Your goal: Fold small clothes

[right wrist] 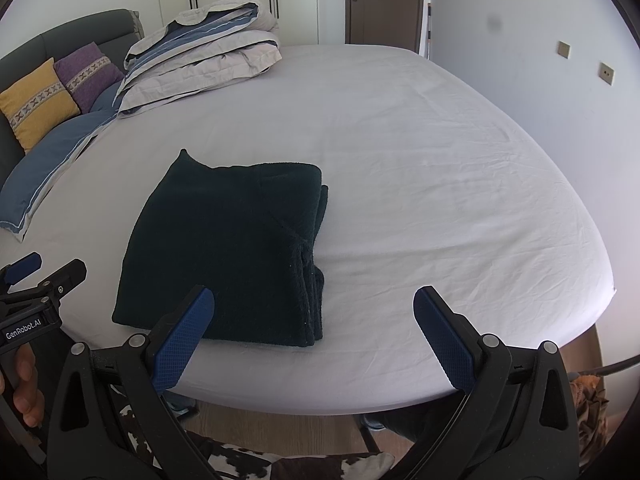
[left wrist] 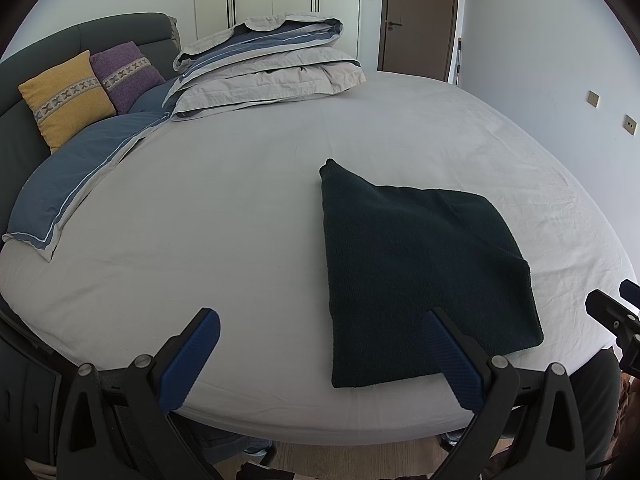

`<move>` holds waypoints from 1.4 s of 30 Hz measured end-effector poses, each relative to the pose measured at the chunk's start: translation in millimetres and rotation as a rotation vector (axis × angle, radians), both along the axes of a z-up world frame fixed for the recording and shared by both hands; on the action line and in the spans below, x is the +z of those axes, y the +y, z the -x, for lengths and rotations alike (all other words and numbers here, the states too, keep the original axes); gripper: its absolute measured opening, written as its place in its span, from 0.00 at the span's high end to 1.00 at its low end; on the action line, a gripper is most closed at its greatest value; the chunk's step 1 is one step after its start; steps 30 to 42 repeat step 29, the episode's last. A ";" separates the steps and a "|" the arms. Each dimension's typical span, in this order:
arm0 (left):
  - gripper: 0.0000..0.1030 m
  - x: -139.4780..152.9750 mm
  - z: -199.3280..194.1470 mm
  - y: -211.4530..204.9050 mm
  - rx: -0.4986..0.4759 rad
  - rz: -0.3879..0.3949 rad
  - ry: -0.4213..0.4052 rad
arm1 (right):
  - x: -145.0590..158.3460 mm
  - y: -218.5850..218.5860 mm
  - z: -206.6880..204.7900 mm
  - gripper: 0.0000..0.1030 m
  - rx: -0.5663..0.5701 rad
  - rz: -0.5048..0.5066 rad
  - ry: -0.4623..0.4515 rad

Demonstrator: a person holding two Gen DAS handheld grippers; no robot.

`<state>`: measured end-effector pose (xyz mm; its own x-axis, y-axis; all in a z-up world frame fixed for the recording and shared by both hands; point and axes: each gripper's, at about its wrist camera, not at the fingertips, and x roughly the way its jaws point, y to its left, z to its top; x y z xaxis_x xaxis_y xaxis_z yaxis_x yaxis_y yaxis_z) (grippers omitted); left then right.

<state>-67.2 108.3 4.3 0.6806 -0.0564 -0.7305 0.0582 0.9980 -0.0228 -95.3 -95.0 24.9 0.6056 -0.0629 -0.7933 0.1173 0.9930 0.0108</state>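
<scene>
Dark green garment [right wrist: 232, 248] lies folded flat on the bed [right wrist: 400, 160].

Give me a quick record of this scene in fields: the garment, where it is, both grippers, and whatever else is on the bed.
garment: dark garment, folded into a layered rectangle, stacked edges on its right side
location: near edge of the bed, on the pale sheet
left gripper: jaws open, empty, hanging at the garment's near edge
right gripper: jaws open, empty, at the garment's near right corner
other bedding: folded duvet, blue pillow, yellow cushion, purple cushion
fold state: looks finished
</scene>
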 end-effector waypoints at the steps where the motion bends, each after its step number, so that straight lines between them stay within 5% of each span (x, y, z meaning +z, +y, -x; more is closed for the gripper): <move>1: 0.00 0.0 -0.6 0.3 -0.001 0.001 0.001 | 0.0 0.1 0.0 0.01 0.000 -0.001 0.000; 42: 0.00 1.0 -7.7 4.6 -0.007 -0.003 0.007 | -6.2 2.3 -0.6 0.01 0.011 0.000 0.003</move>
